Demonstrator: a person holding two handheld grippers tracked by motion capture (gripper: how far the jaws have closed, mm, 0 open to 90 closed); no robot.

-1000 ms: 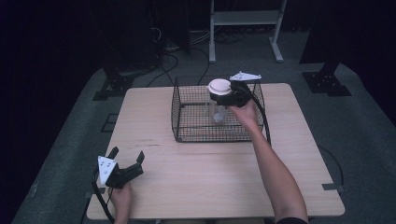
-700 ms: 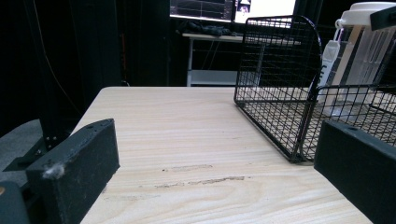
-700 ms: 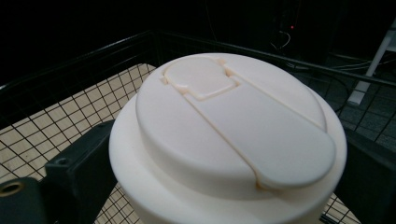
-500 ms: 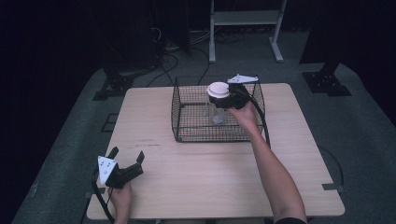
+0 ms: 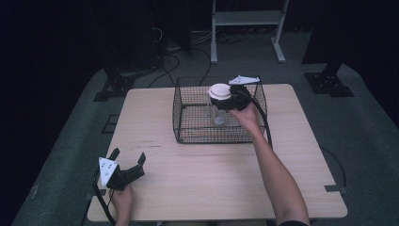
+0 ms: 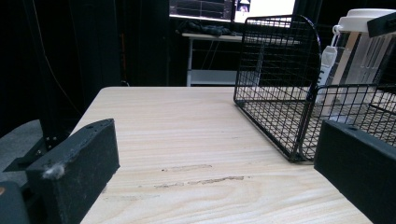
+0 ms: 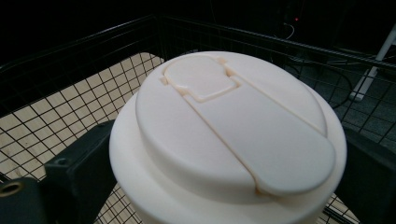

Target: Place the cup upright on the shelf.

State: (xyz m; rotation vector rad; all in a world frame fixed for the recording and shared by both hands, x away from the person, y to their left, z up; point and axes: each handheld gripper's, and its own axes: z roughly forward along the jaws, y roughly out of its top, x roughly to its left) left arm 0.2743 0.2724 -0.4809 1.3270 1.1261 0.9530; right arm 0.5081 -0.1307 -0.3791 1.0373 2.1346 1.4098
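Inside the wire basket [image 5: 188, 127], right tongs [image 5: 230, 100] pinching the white-lidded jar [image 5: 219, 92]; left tongs [image 5: 128, 165] spread near the table edge.

You're working in a lab or recording studio: black curtains ring the pale wooden table [image 5: 211, 179], black cables [image 5: 188, 47] snake over grey carpet behind it, beside a white metal stand [image 5: 247, 19].

Dim, dark surroundings; evenly lit table [image 5: 226, 174], soft shadows, slight blur.
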